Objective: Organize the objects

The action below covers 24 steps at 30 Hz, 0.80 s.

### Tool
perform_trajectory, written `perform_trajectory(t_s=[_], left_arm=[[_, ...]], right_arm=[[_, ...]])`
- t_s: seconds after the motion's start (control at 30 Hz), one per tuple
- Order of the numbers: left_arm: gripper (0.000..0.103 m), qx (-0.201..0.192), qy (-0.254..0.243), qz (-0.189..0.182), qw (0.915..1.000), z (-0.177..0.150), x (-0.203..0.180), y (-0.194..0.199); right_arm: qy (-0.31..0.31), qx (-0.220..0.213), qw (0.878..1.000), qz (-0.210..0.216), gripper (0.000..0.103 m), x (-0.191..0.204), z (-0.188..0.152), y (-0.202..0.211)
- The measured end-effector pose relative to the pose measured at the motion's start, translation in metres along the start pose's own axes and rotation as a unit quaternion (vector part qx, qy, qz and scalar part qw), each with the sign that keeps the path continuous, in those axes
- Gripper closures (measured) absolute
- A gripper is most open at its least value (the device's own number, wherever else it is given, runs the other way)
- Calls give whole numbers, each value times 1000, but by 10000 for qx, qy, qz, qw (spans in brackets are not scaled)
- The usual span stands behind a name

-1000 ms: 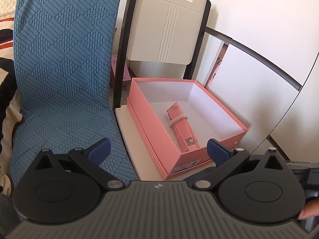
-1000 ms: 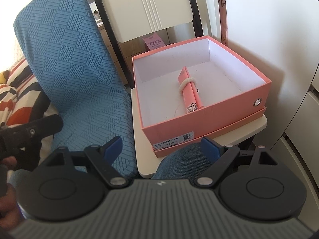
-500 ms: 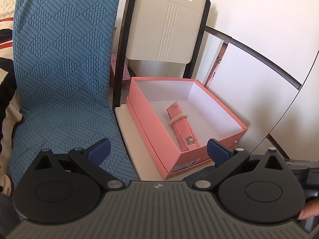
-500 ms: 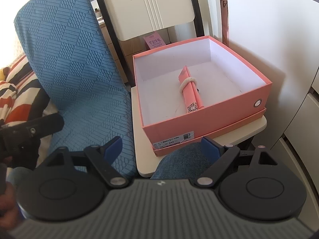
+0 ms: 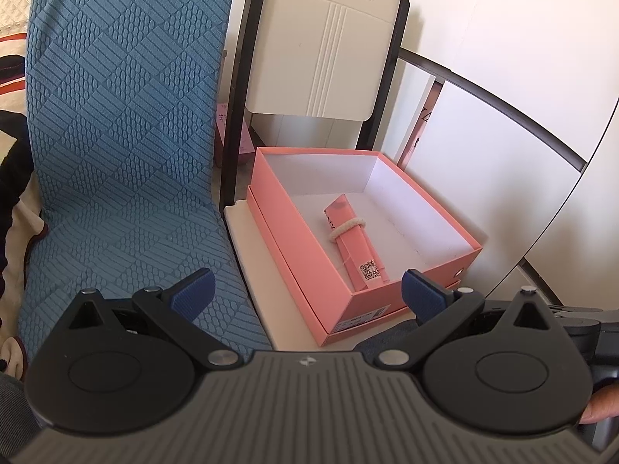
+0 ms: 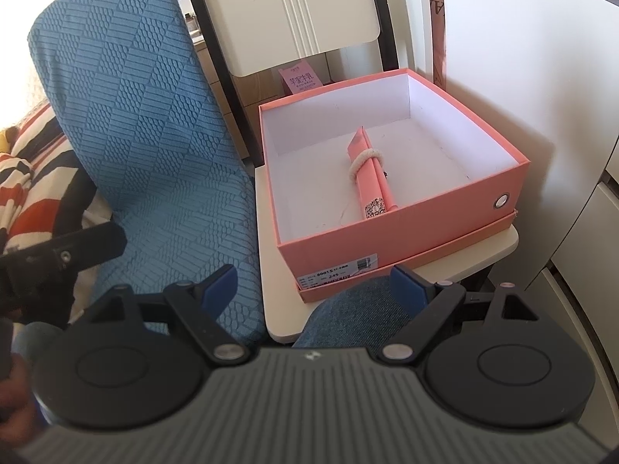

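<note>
Box: pink box [image 5: 309, 266] [image 6: 410, 224], open top, white inside, sits in its upturned lid on a cream chair seat [image 5: 255, 255] [image 6: 278, 294]; printed label on the near wall, small figures mostly unreadable; metal eyelet on the right-hand wall in the right view
Roll: pink roll [image 5: 354, 247] [image 6: 369, 178] lies on the box floor near the middle, bound by a whitish loop near its far end; square code patch at the near end, too small to read; a thin thread trails beside it
Left gripper: left gripper [image 5: 307, 294] released, blue fingertips [image 5: 193, 294] wide apart with nothing between them, hanging short of the box's near corner
Right gripper: right gripper [image 6: 313, 290] released too, jaws spread, nothing held; blue denim [image 6: 348, 317] shows in the gap below, probably a knee, partly hidden by the gripper body
Hands: a thumb tip [image 5: 603, 406] cut off at the right edge of the left view; a blurred hand [image 6: 11, 406] at the left edge of the right view
Blue cover: blue quilted cover [image 5: 123, 135] [image 6: 154, 116] over a seat left of the chair, touching the seat edge
Chair back: cream chair back [image 5: 321, 46] [image 6: 286, 11] with black frame, top cut off in the right view
Behind: pink carton [image 6: 300, 79] behind the chair, printed characters not legible; striped cloth [image 6: 27, 170] at far left, overexposed
</note>
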<state>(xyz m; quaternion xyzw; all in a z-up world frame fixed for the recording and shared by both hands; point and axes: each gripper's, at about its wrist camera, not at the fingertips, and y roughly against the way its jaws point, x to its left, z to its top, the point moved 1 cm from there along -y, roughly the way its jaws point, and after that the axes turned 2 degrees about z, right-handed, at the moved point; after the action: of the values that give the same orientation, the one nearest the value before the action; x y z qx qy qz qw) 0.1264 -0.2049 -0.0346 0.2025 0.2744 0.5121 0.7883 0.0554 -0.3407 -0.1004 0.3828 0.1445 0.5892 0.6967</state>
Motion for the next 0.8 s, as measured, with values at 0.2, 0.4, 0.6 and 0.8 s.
perform_trajectory(t_s=[0.2,0.4,0.6,0.8], left_arm=[[0,-4,-7,20,10000,-1,1,1],[0,-2,5,19,10000,-1,1,2],[0,0,1,10,10000,0,2,2],[0,-2,-1,-4,10000,0,2,2]], right_arm=[[3,-1,10000,-8,16,1,0,0],[8,11,10000,-15,16,1,-1,-1],[15,17,10000,-25,16,3,-2,-1],[24,15,10000,-24,16,3,-2,-1]])
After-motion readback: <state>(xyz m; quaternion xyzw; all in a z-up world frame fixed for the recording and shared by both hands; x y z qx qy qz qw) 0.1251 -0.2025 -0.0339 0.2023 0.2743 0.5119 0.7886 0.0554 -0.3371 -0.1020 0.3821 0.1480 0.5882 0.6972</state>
